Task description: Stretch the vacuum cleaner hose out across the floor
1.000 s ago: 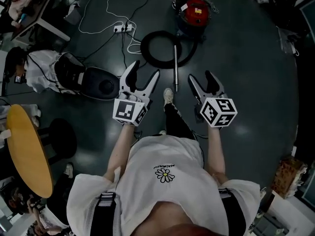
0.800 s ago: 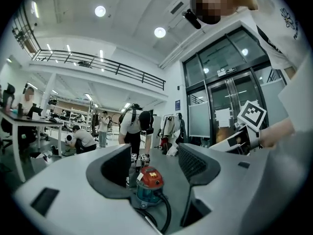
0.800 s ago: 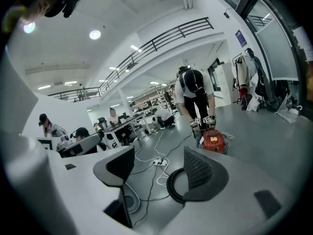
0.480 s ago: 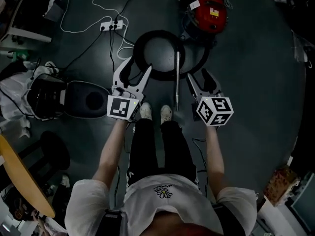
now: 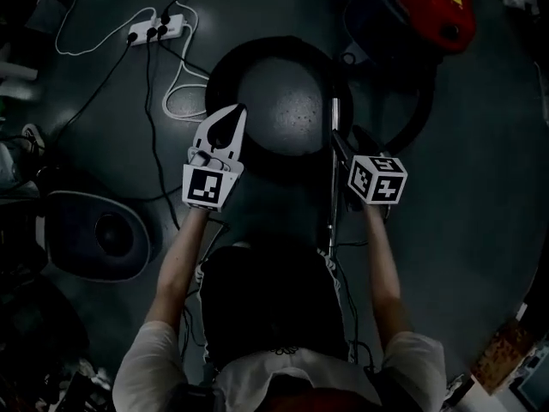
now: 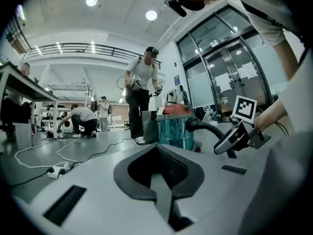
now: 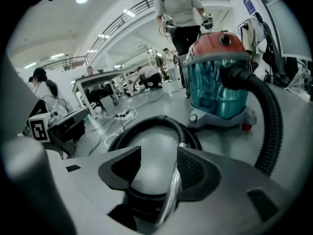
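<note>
Change: the person has bent low. Both grippers, held high over the floor a moment ago, are now down at the coiled hose [image 5: 220, 84]. The hose still lies in one closed loop and runs back to the vacuum cleaner [image 5: 437, 7], well beyond the tips. Nothing is stretched yet; this reads as the reach for a first grip.

Left gripper [image 6: 157, 153]: the jaws have just gone from spread to pressed together, with nothing between them. From the head view the loop's near arc lies about at the tips, but none of it is caught. I judge this an idle or missed close; the jaws would need reopening to take the hose.

Right gripper [image 7: 159, 155]: the jaws have just been closing and now stand part spread. The metal tube [image 7: 172, 192] runs lengthwise between them, close against the right-hand pad; the other pad is clear of it, so it is not yet pinched. The black loop sits just past the tips.
</note>
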